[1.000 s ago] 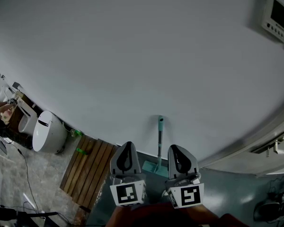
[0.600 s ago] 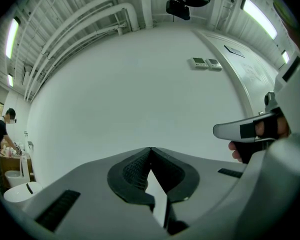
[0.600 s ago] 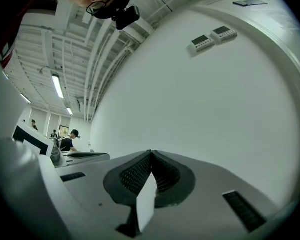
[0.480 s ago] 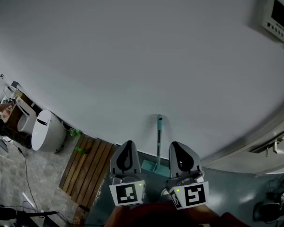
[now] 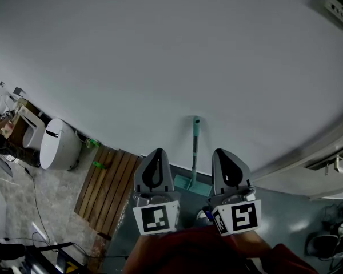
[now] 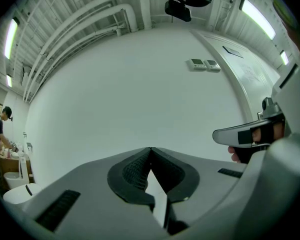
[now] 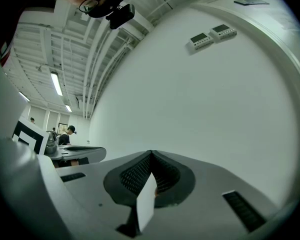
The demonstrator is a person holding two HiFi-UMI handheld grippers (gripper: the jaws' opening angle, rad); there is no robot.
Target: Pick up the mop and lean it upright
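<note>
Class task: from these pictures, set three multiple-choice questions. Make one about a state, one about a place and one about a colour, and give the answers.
1. The left claw and right claw are:
A. both wide open
B. both shut and empty
C. both shut on a cloth

2. The mop is:
A. held in the left claw
B. lying flat
C. standing upright against the wall

3. The mop's handle is:
A. teal
B. red
C. yellow

Answers:
1. B: in each gripper view the jaw tips meet, with nothing between them.
2. C: in the head view the handle rises straight up the white wall, beyond both claws and clear of them.
3. A: the handle shows blue-green against the white wall.
</note>
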